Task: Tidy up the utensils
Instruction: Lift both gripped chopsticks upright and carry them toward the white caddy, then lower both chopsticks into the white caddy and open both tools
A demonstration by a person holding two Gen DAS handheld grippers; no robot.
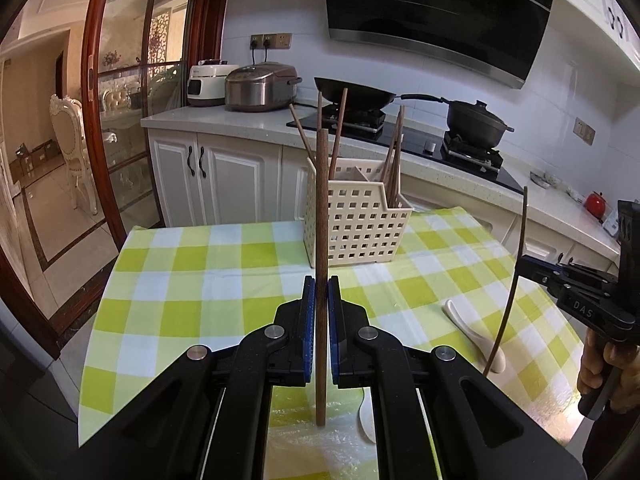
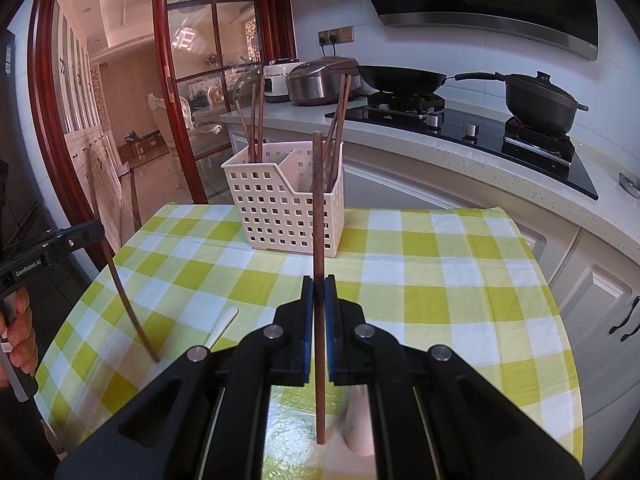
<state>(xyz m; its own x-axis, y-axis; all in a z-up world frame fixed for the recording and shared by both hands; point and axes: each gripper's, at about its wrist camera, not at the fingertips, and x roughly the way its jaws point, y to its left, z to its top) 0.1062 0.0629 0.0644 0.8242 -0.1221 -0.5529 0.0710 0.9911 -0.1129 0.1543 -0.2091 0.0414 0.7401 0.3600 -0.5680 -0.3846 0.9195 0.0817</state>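
Left wrist view: you are pinching an upright chopstick point(image 1: 321, 216) in each closed hand-held gripper point(image 1: 321, 304), the slotted caddy point(image 1: 356, 216) standing far across the checked worktop point(image 1: 180, 280). Keep each vertical, lowering tips into one compartment.

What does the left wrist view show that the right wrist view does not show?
Only the left wrist view shows a red object on the counter and both white spoons' bowls, one fully clear. Only the right wrist view shows the basket's chopsticks from its other side, and the left gripper. Both share the checked tablecloth, the basket and each gripper shut on one upright chopstick.
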